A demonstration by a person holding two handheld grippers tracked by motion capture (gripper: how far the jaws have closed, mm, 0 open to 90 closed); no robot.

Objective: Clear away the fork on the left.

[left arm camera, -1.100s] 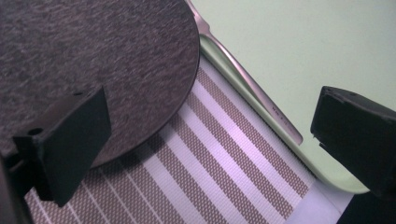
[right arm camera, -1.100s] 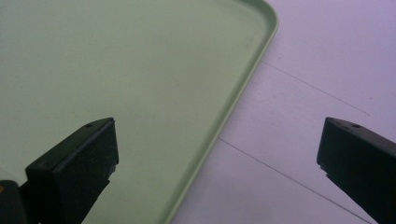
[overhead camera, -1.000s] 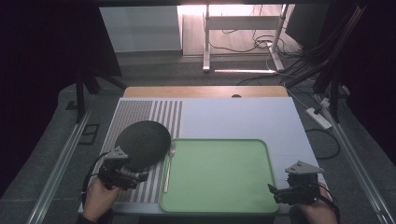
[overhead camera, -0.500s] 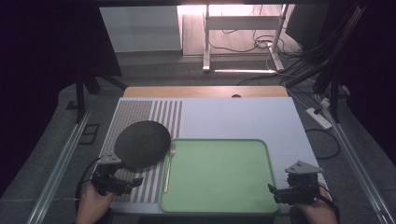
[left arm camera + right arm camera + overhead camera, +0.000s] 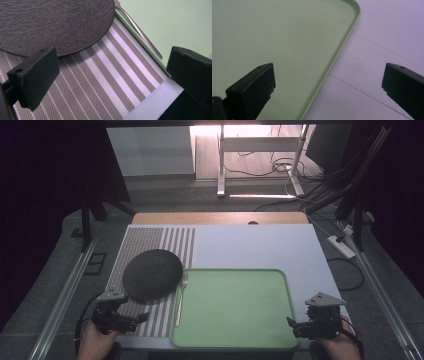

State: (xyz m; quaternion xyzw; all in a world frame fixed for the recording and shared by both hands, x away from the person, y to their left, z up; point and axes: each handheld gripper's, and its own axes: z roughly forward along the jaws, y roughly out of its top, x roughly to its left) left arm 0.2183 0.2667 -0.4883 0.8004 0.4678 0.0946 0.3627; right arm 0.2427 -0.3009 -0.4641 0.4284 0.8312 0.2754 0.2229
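Two grippers, both with jaws spread wide and holding nothing. Left gripper point(image 5: 131, 318) sits low over the striped placemat point(image 5: 150, 240), near the front edge of the dark round plate point(image 5: 152, 274). A fork point(image 5: 181, 297) lies between plate and green tray point(image 5: 232, 307), touching the tray's rim. Right gripper point(image 5: 297, 326) hovers over the tray's near right corner; bare tabletop point(image 5: 260, 245) beyond. No readable writing.

Free room: green tray point(image 5: 235, 310) bare; far tabletop point(image 5: 255, 245) bare.
Obstacles: dark plate point(image 5: 152, 274) and fork point(image 5: 181, 295) lie left of the tray.
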